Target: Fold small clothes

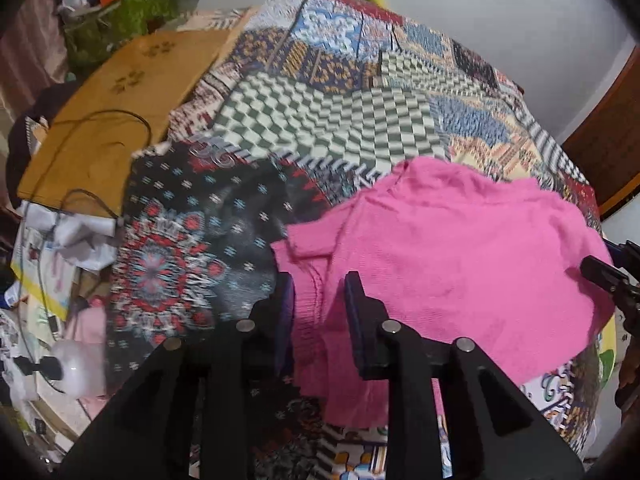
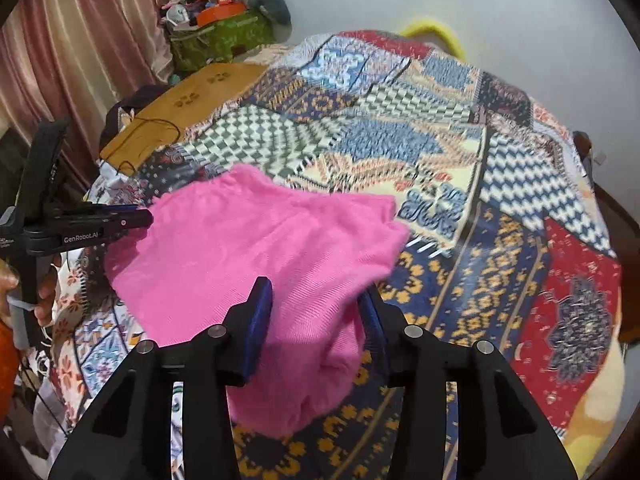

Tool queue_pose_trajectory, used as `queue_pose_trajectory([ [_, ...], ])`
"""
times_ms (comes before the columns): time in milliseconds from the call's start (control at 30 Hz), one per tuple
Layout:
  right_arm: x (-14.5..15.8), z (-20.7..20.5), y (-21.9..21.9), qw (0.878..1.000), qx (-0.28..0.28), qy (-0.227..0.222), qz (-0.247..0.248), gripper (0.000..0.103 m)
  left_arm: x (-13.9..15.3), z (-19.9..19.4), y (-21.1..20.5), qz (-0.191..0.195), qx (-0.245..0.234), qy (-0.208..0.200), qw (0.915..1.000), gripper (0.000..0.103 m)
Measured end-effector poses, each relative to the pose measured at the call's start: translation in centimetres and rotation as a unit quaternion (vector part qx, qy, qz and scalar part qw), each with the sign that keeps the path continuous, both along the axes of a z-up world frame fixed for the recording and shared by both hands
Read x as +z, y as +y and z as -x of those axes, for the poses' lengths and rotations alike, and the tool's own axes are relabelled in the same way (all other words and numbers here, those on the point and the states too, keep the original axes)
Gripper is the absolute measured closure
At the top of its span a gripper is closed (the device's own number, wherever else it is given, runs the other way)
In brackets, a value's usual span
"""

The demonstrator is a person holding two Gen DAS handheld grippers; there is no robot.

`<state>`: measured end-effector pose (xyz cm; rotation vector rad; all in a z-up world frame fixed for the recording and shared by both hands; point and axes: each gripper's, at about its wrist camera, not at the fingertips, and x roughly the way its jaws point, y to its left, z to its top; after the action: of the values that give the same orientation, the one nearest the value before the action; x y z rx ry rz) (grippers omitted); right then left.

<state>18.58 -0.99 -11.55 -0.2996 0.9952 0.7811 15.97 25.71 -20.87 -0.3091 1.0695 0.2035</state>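
Note:
A small pink knit garment (image 1: 448, 248) lies spread over a patchwork bedspread (image 1: 320, 112); it also shows in the right wrist view (image 2: 256, 240). My left gripper (image 1: 320, 284) is shut on the garment's ribbed left edge, with cloth bunched between the jaws. My right gripper (image 2: 316, 300) is shut on the garment's near right edge, cloth draped between its jaws and hanging below. The right gripper's tip shows at the far right of the left wrist view (image 1: 608, 276). The left gripper shows at the left of the right wrist view (image 2: 120, 220), at the garment's edge.
A tan wooden board (image 1: 116, 120) with black cables lies left of the bed. A green bag (image 2: 220, 40) with clutter stands at the back left beside pink curtains (image 2: 80, 48). Papers and a white device (image 1: 76, 364) lie at the left. A white wall (image 2: 520, 20) is behind.

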Motion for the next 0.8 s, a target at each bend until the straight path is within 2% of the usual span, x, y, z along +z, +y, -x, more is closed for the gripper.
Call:
queue_pose_trajectory([
  [100,2.4,0.6,-0.3,0.999,0.004,-0.027,-0.018,0.062,2.6,0.9,0.0,-0.008,0.0,-0.027,0.9996,0.079],
  [167,4.0,1.0,-0.1,0.998,0.013,-0.04,-0.04,0.056,4.4,1.3,-0.7,-0.013,-0.016,-0.049,0.9986,0.079],
  [300,5.1,2.0,1.4,0.996,0.043,-0.037,-0.067,0.054,5.4,1.3,-2.7,-0.017,-0.041,-0.063,0.9971,0.075],
  [467,1.5,2.4,4.2,0.997,0.071,-0.007,-0.036,0.054,3.2,0.3,-5.5,-0.006,-0.074,-0.042,0.9963,0.072],
  [633,-2.6,2.0,4.1,0.997,0.069,0.035,-0.003,0.054,-0.6,-0.5,-6.0,-0.002,-0.071,0.002,0.9975,0.072],
  [800,-1.8,1.7,1.8,0.998,0.053,0.038,-0.024,0.054,-2.2,0.2,-4.1,-0.016,-0.042,0.024,0.9987,0.072],
])
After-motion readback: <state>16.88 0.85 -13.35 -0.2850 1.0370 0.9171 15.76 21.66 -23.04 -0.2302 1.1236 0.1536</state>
